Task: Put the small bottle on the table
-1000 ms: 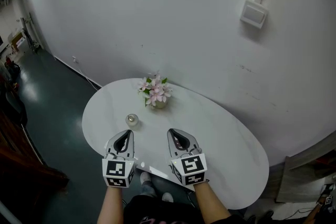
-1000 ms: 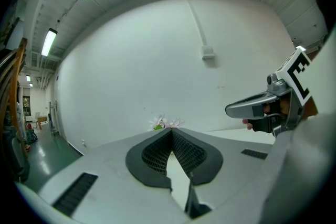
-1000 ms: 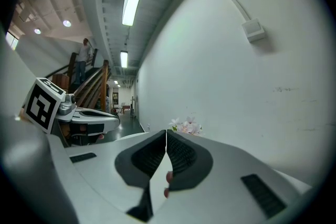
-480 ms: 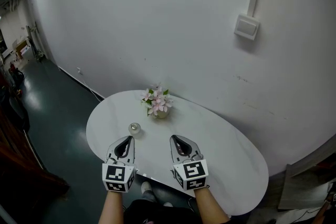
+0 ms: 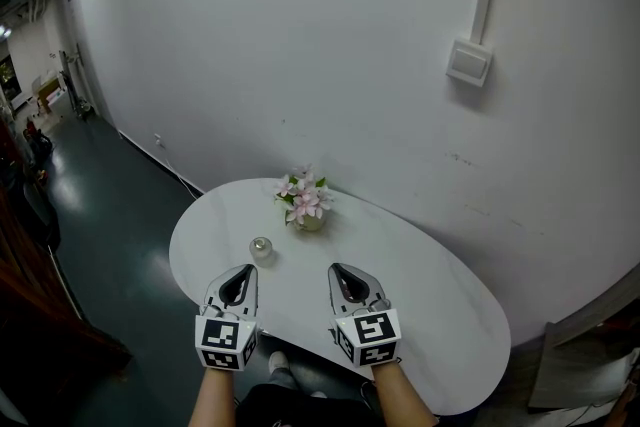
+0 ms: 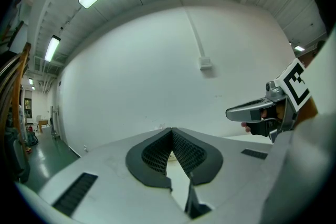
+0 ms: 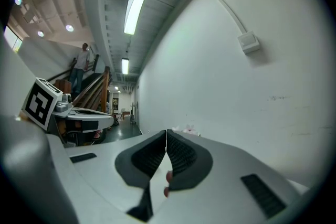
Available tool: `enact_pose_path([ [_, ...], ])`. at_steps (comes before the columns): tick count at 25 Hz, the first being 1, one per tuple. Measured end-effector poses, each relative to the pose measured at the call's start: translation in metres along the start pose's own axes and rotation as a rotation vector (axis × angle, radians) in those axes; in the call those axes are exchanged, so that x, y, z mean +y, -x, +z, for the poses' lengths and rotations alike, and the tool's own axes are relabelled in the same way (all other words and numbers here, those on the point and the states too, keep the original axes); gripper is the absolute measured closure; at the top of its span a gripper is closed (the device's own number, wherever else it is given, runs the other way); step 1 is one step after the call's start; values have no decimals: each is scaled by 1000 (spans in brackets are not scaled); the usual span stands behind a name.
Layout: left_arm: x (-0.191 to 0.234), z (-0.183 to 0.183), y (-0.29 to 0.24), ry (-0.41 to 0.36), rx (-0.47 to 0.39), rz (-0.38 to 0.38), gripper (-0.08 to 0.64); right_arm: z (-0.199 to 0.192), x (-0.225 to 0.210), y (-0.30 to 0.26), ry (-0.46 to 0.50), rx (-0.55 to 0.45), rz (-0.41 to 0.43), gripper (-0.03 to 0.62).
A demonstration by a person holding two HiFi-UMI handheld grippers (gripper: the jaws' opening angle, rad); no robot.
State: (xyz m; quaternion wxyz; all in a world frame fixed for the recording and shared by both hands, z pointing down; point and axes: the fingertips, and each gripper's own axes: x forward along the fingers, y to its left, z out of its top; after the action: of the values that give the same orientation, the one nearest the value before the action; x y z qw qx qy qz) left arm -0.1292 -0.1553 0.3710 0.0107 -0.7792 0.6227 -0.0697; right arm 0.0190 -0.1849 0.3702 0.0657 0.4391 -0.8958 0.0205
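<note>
Head view has the small bottle (image 5: 261,248) standing upright on the white table (image 5: 430,315), toward its left end, between the near edge and the pot of pink flowers (image 5: 305,201) by the far edge. Both tools hang over the near edge. The left gripper (image 5: 240,277) sits just short of the bottle and apart from it, and the right gripper (image 5: 344,275) is beside it over bare tabletop. Each gripper view shows its jaws pressed together with nothing between them. Compared with a second ago, the pair have lifted and drawn back a little toward the person, no closer to the bottle. The bottle itself keeps its spot relative to the flowers. To my eye the placing is done and this is the retreat.
</note>
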Motion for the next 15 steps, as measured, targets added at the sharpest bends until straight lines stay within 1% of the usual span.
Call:
enact_pose_path([
  [15, -5, 4, 18, 6, -17, 5, 549, 5, 3, 16, 8, -15, -6, 525],
])
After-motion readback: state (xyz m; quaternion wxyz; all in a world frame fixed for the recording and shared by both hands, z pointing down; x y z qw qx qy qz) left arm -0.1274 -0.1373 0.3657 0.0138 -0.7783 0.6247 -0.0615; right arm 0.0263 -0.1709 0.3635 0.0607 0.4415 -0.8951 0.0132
